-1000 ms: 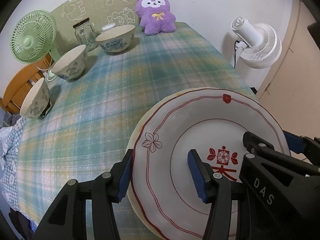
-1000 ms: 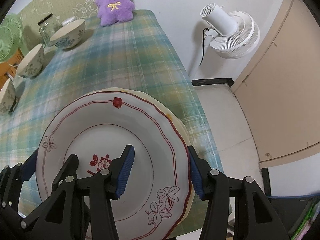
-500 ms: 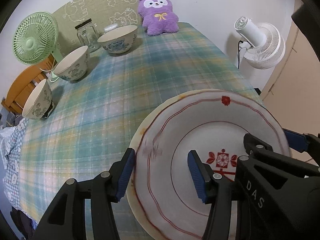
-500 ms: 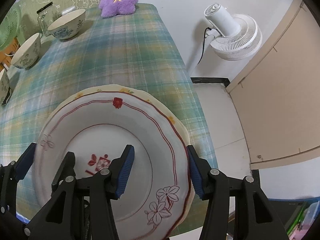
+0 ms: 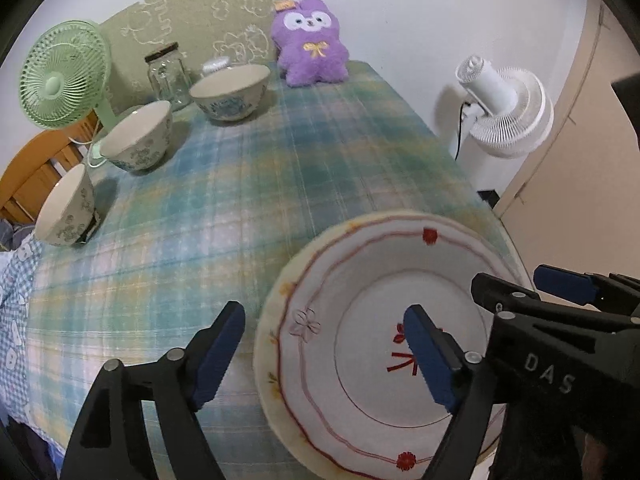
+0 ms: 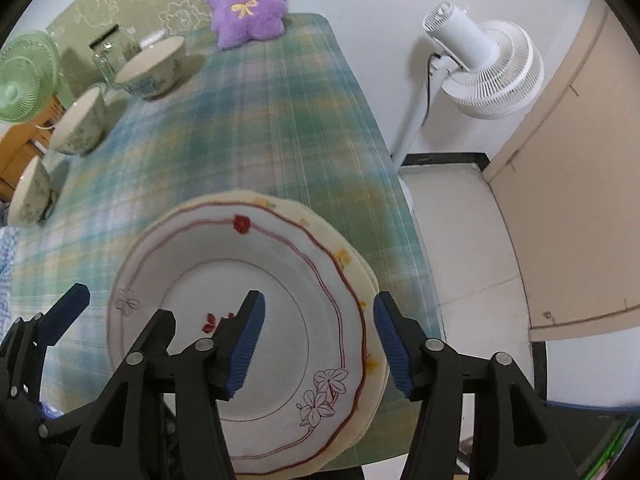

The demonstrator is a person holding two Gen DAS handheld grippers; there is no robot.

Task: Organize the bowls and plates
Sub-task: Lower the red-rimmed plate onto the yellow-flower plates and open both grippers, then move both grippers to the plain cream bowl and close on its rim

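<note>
A white plate with red lines and flowers (image 5: 360,304) (image 6: 208,280) lies on top of a cream plate (image 5: 268,312) (image 6: 352,256) at the table's near right corner. My left gripper (image 5: 326,352) is open and straddles the stack's left rim without clamping it. My right gripper (image 6: 318,340) is open and straddles the stack's right rim. Three patterned bowls stand along the far left: one at the back (image 5: 230,90) (image 6: 154,68), one in the middle (image 5: 136,136) (image 6: 80,120), one tilted nearest (image 5: 64,210) (image 6: 30,192).
A plaid cloth (image 5: 240,168) covers the table. A purple plush toy (image 5: 310,42), a glass jar (image 5: 168,74) and a green fan (image 5: 64,76) stand at the back. A white floor fan (image 6: 484,64) stands right of the table, near a beige door (image 6: 580,200).
Both grippers have opened wider around the plate stack. The stack has slid right and nearer relative to the left gripper, whose left finger now stands off the rim.
</note>
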